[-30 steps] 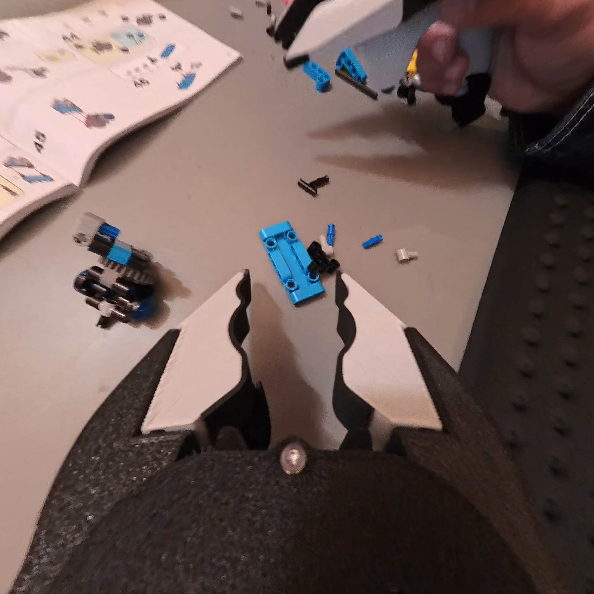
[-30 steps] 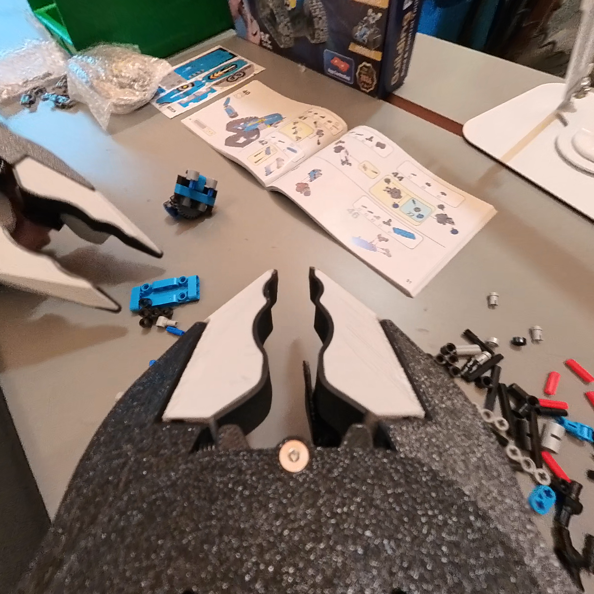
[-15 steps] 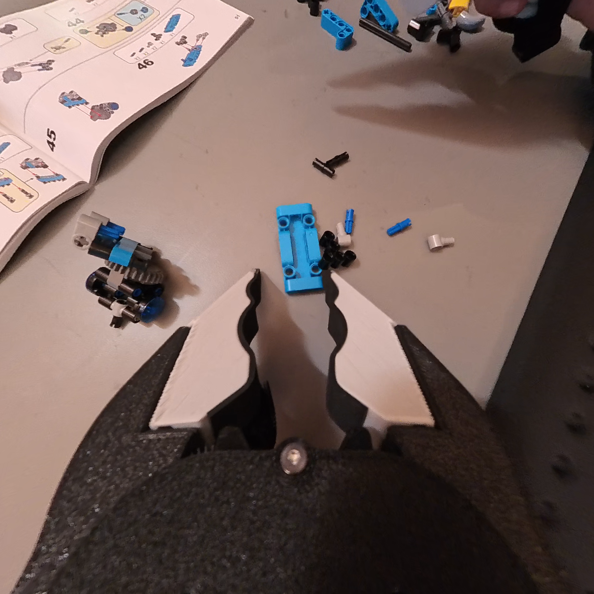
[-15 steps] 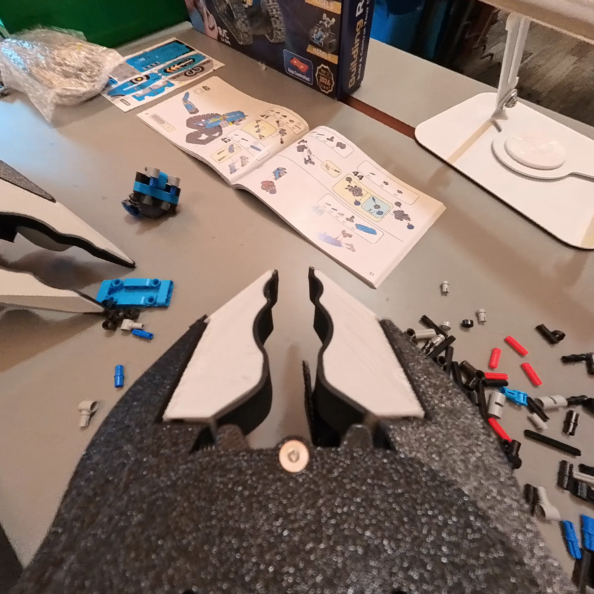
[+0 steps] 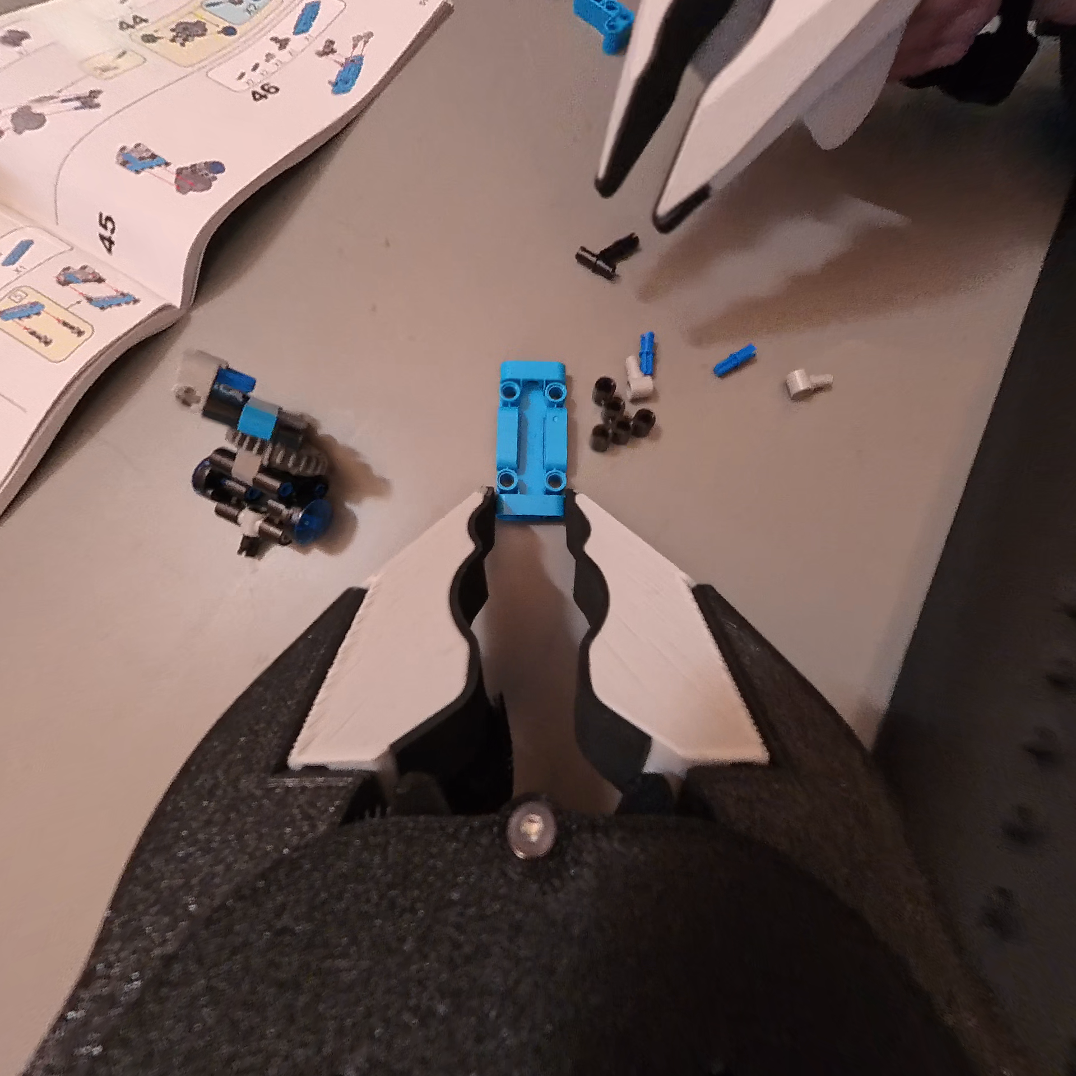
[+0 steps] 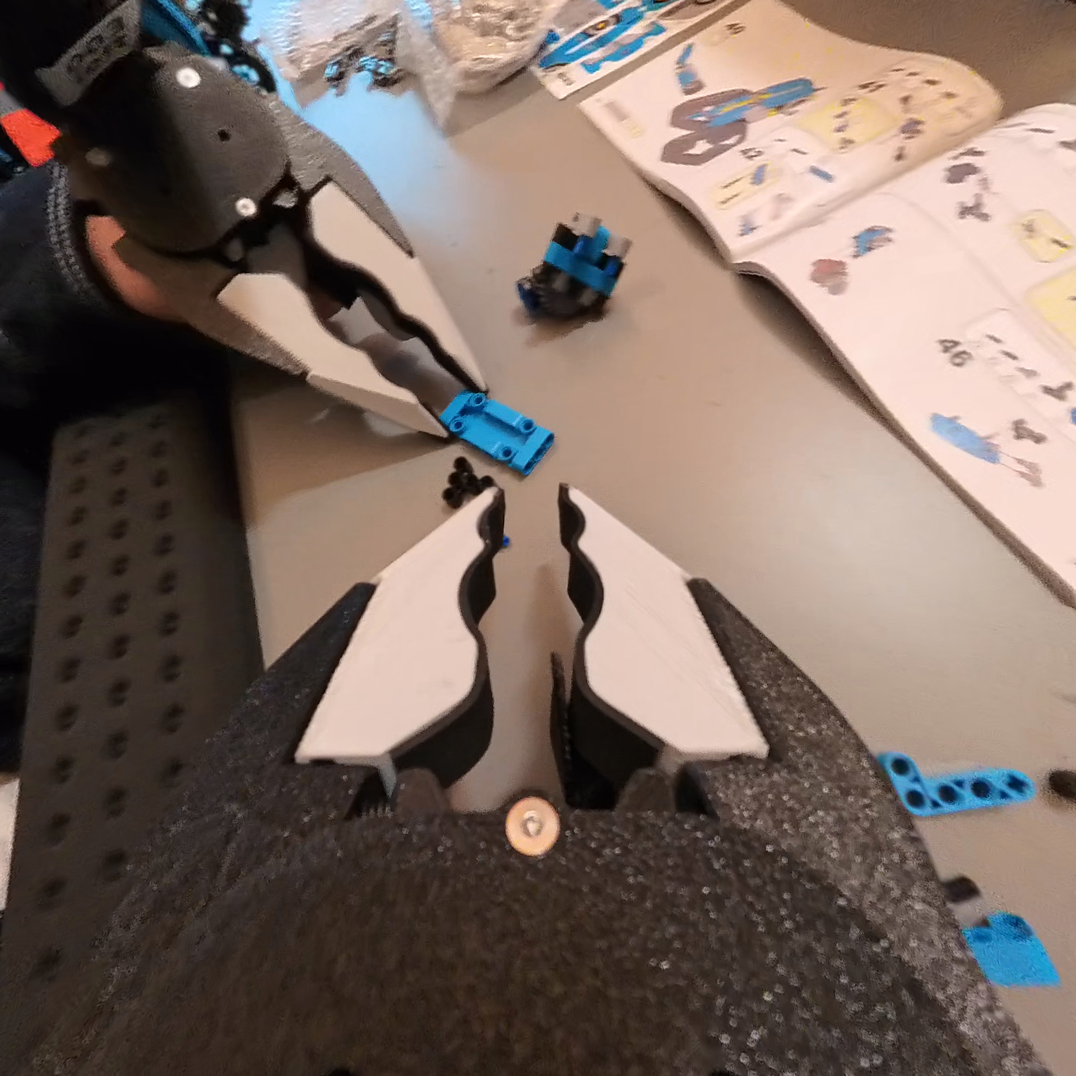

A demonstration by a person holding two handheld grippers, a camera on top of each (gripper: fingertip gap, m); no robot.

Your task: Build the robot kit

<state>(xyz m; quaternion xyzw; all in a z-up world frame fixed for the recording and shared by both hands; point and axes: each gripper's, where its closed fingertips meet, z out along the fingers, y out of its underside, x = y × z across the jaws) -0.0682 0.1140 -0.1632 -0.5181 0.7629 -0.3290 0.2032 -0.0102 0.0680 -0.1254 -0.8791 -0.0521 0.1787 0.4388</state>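
A light-blue flat plate [image 5: 531, 431] lies on the grey table. My left gripper [image 5: 528, 498] has its two tips against the sides of the plate's near end and is shut on it; the plate still rests on the table. The right wrist view shows the same grip [image 6: 463, 410] on the plate [image 6: 498, 431]. My right gripper [image 6: 530, 495] is slightly open and empty. It hovers just short of a cluster of black bushes [image 6: 466, 480] beside the plate. It also shows in the left wrist view [image 5: 637, 204], above a black pin [image 5: 605, 256].
A small blue, black and grey assembly [image 5: 256, 448] sits left of the plate. An open instruction booklet [image 5: 145, 145] lies beyond it. Blue pins [image 5: 735, 360] and a grey connector [image 5: 806, 384] lie to the right. A dark studded mat [image 6: 116, 582] borders the table; a blue L-beam [image 6: 955, 789] lies near my right gripper. The black pin [image 5: 605, 256] is closer to my right gripper, around 4 cm from its tips; the left tips are 10 cm off.
My left gripper moved forward and narrowed its jaws onto the near end of the blue plate. My right gripper swung in from the loose-parts area towards the plate and the left gripper.
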